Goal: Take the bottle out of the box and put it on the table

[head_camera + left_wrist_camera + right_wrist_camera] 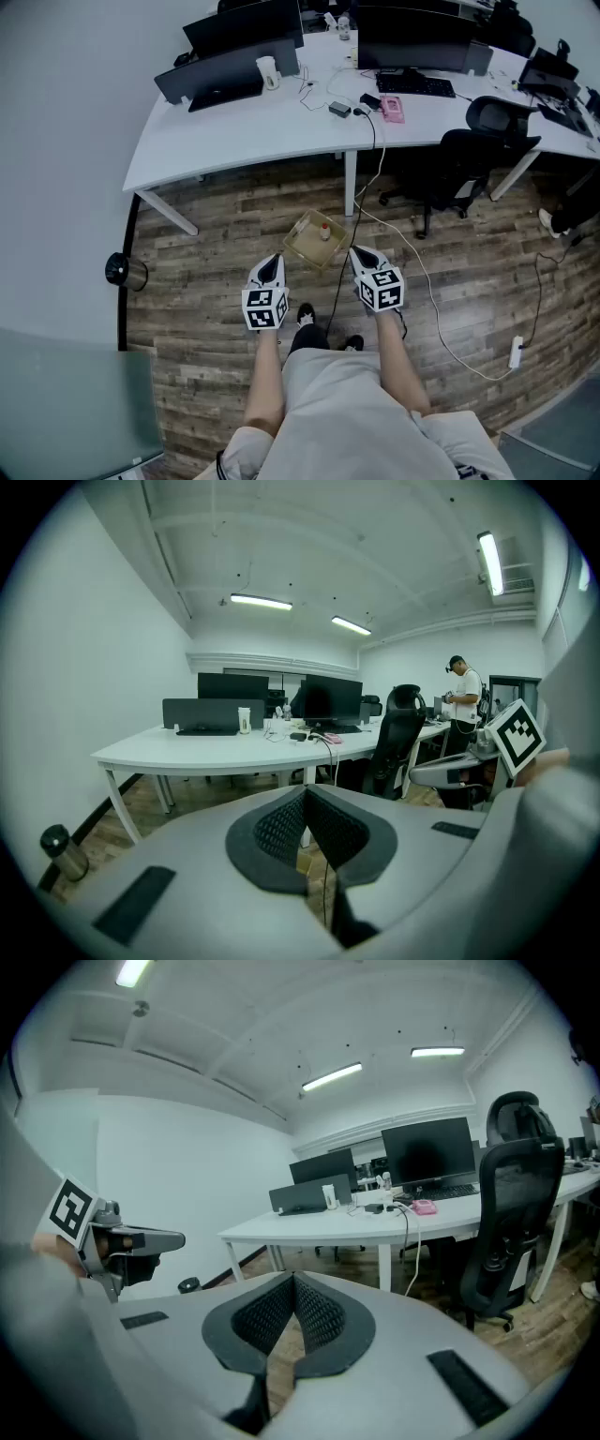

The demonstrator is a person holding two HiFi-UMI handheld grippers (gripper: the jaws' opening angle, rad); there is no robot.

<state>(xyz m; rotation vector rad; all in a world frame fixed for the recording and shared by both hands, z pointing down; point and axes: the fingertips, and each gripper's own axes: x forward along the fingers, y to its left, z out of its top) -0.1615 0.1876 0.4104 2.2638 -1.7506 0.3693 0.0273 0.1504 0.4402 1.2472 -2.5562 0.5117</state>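
Observation:
A small open cardboard box (310, 246) sits on the wooden floor just ahead of my feet, in front of the desk leg. A little bottle (325, 231) with a red cap stands inside it. The long curved white table (272, 127) runs behind it. My left gripper (271, 262) hovers at the box's near left corner and my right gripper (361, 254) at its near right; neither touches the box. In the left gripper view the left gripper (303, 795) has its pads pressed together on nothing. The right gripper (292, 1280) looks the same in its own view, shut and empty.
Monitors, a white cup (268, 71), a pink item (392, 109) and cables lie on the table. A black office chair (469, 155) stands to the right, a cable and power strip (515, 352) trail over the floor, and a dark cylinder (122, 271) sits at left. A person (461, 700) stands far off.

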